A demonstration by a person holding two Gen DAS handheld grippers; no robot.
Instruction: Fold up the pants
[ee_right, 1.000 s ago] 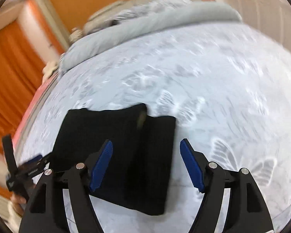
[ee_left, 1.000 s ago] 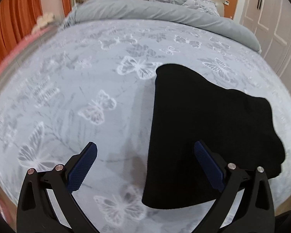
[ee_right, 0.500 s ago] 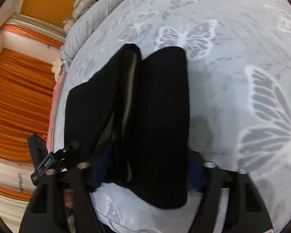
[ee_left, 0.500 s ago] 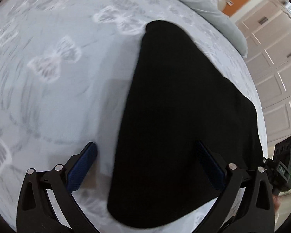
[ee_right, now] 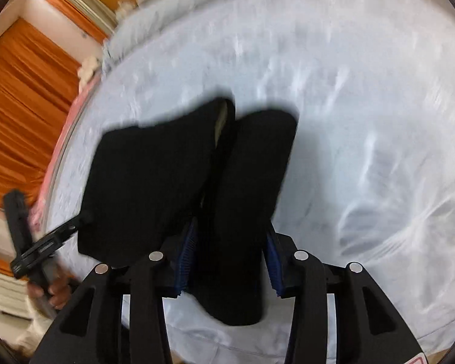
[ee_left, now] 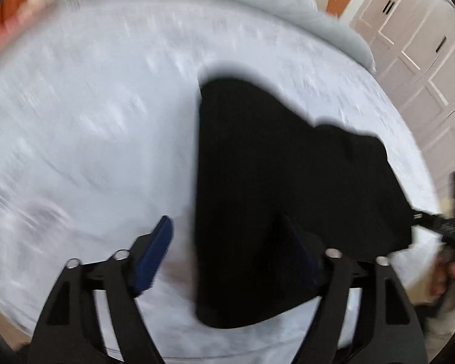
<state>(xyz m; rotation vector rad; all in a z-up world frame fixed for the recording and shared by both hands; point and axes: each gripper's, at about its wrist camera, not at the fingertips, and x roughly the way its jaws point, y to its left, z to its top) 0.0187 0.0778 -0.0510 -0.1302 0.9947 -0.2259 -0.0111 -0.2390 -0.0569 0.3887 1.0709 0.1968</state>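
Observation:
The folded black pants (ee_left: 288,182) lie on the butterfly-print bedspread (ee_left: 91,121). In the left wrist view my left gripper (ee_left: 230,254) straddles the near left edge of the pants, its jaws partly closed around the cloth with a gap still showing. In the right wrist view the pants (ee_right: 173,176) show as a thick folded stack. My right gripper (ee_right: 227,261) has both blue pads pressed against the right-hand fold of the stack. The frames are blurred by motion.
A grey duvet (ee_left: 257,9) lies at the head of the bed. White wardrobe doors (ee_left: 415,45) stand on the right. Orange curtains (ee_right: 24,97) hang on the left. The bed's near edge (ee_right: 227,345) runs just below the grippers.
Both grippers dropped onto the pants and narrowed. The right one went from wide open to closed on the right fold. The left one's jaws drew closer around the left edge.

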